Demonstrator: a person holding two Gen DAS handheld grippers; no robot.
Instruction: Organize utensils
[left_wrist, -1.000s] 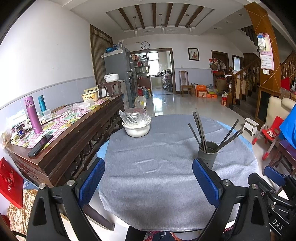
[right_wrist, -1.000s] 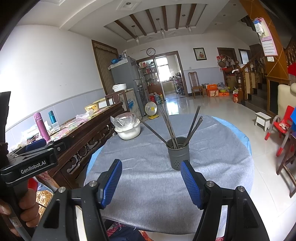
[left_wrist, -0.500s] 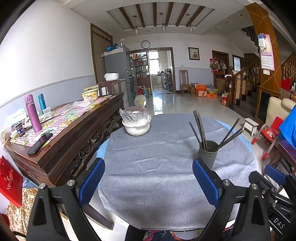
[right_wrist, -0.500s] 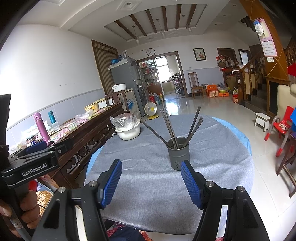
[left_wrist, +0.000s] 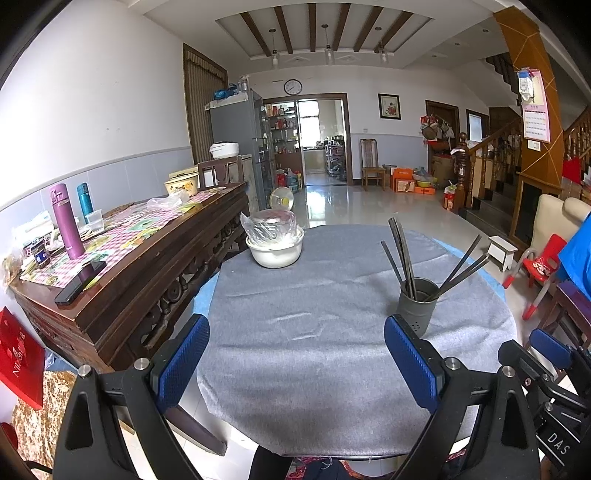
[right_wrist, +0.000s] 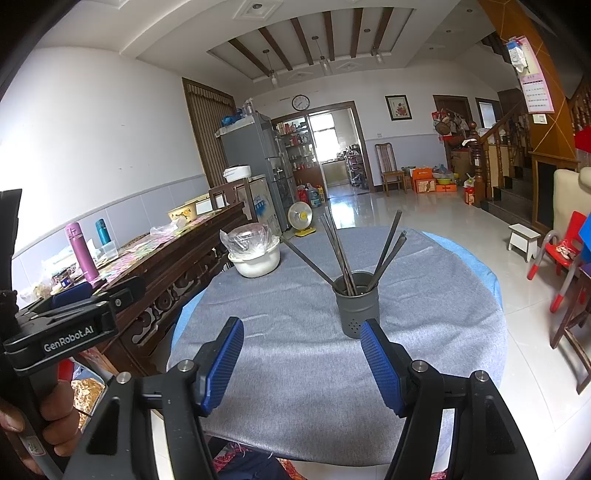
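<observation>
The holder (right_wrist: 356, 309), a dark grey perforated cup, stands upright on the grey cloth (right_wrist: 306, 373) that covers the round desk (right_wrist: 476, 266). Several dark chopsticks (right_wrist: 338, 251) stand in it and fan out, some leaning left, some right. In the right wrist view the holder sits just beyond the right tongs (right_wrist: 302, 363), slightly right of the gap between their blue pads (right_wrist: 380, 365); the tongs stand wide apart with nothing between them and touch nothing. In the left wrist view the left tongs (left_wrist: 293, 363) are also spread wide and empty over the near part of the cloth, and the holder (left_wrist: 417, 304) shows just past the right-hand pad. A white bowl (left_wrist: 275, 251) with crinkled plastic over it rests at the far left of the desk, well apart from the holder. A hand (right_wrist: 40, 428) grips the left tool's handle at the edge of the right view. A sideboard (left_wrist: 147, 258) runs along the wall, carrying a purple flask (left_wrist: 66, 221).
</observation>
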